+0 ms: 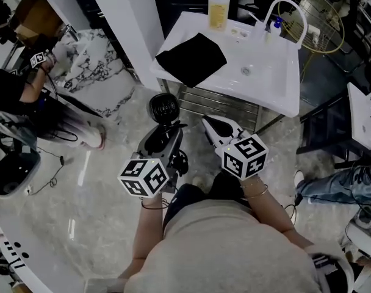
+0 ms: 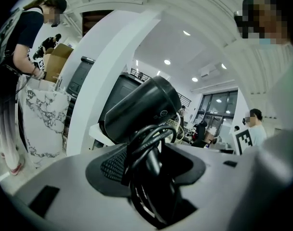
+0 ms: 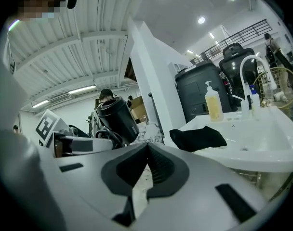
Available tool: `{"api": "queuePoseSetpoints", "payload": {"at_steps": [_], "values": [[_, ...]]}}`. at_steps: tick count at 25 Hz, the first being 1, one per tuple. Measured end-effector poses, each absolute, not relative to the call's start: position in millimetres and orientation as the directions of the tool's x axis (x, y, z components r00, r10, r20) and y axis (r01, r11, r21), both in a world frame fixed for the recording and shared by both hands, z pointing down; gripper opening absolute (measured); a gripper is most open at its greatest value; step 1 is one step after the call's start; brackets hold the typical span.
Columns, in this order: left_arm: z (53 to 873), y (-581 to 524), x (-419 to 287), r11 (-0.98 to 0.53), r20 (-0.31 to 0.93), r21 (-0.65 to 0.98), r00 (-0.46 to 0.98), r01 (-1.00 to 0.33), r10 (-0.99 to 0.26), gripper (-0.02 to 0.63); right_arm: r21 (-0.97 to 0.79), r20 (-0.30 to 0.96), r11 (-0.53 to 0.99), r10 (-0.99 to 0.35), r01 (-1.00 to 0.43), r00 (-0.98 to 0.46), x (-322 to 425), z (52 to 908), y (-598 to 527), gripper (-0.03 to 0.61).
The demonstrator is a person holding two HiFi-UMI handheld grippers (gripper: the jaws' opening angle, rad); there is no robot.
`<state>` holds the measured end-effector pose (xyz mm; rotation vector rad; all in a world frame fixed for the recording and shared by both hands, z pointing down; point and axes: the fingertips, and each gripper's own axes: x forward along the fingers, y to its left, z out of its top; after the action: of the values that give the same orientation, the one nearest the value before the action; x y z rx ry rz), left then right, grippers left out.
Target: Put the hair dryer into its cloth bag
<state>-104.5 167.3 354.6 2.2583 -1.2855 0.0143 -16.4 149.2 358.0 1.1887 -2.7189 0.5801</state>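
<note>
The left tongs [image 1: 163,140] stand wide, clamped on the handle of the hair dryer [image 2: 141,107] and its coiled cord [image 2: 147,146]. The dryer is above the floor, short of the white basin surface [image 1: 277,81]. The right tongs [image 1: 217,129] are closed and empty. The cloth bag [image 1: 191,58] lies flat at the surface's left edge. Recommended: right tongs lift the bag's mouth; barrel enters first, cord kept gathered.
</note>
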Motion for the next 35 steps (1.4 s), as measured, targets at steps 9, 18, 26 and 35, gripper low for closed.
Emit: {"api": "queuePoseSetpoints", "payload": {"at_steps": [9, 18, 26, 35], "values": [[375.8, 150.8, -111.8, -0.382, 0.299, 0.478, 0.555, -0.791, -0.776, 0.229, -0.322, 0.295, 0.589, -0.681, -0.741, -0.670, -18.4, 377.5, 123.3, -0.002], [382.2, 94.7, -121.4, -0.356, 0.327, 0.423, 0.507, -0.833, -0.798, 0.229, -0.321, 0.298, 0.633, -0.639, -0.705, -0.709, -24.4, 384.3, 63.2, -0.002], [376.4, 12.9, -123.1, -0.288, 0.299, 0.448, 0.445, -0.847, -0.844, 0.229, -0.275, 0.287, 0.704, -0.590, -0.655, -0.755, -29.0, 372.3, -30.1, -0.002], [368.7, -65.1, -111.3, -0.244, 0.280, 0.432, 0.386, -0.868, -0.879, 0.229, -0.288, 0.247, 0.763, -0.526, -0.580, -0.814, -30.5, 365.0, -111.5, -0.002]]}}
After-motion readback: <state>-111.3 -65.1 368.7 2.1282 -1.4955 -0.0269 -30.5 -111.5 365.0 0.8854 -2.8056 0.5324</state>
